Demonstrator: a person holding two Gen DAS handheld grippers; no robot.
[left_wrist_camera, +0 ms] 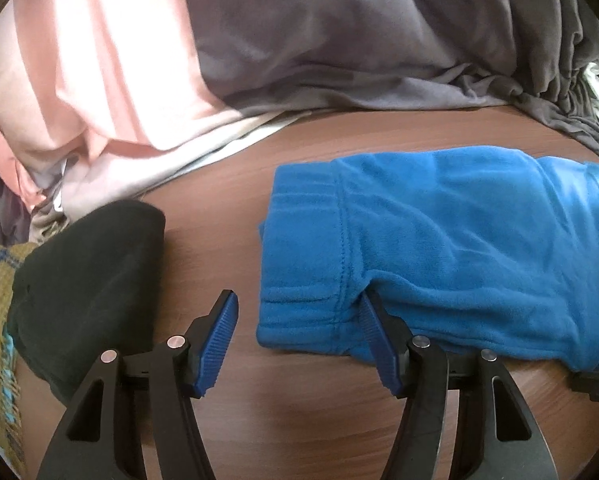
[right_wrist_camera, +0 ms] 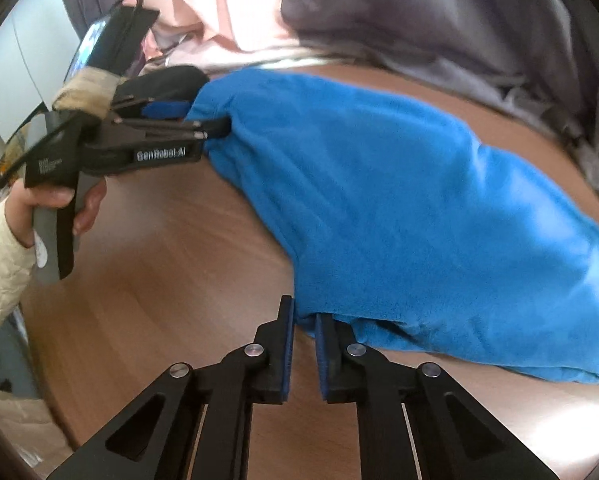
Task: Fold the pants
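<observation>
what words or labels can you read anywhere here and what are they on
"GenRobot.AI": white lettering on the black side of the left hand-held gripper, seen in the right wrist view.
A smaller white label on that gripper's black body above the handle: too blurred to read.
The blue pants show no readable text.

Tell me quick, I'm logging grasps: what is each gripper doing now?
Left gripper: open, one finger tucked under the blue pants at the waistband end.
Right gripper: closed on the pants' near edge.
</observation>
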